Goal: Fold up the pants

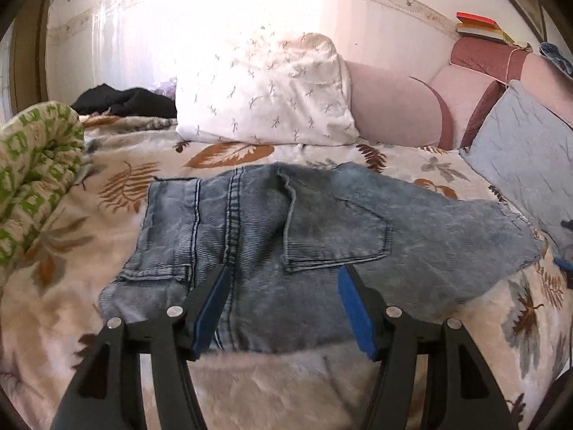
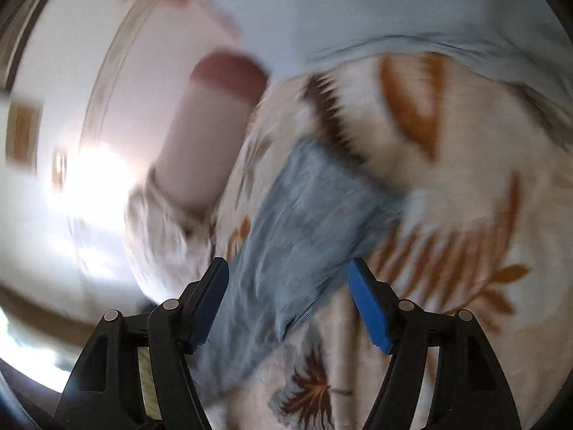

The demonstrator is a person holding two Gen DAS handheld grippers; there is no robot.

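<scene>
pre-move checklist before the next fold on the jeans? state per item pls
1. Left gripper open, nothing pinched: ok, denim shows between the fingers but neither pad presses on it.
2. Right gripper open, nothing held: ok, fingers spread over the cloth.
3. Jeans lying flat on the bedspread: ok, folded into a short stack, back pocket up.
4. Edges aligned: not ok, the right-hand layer juts out at an angle.
5. Fold area free of the white pillow and blue pillow: ok.
6. Right wrist view usable for aiming: not ok, heavily blurred.
</scene>
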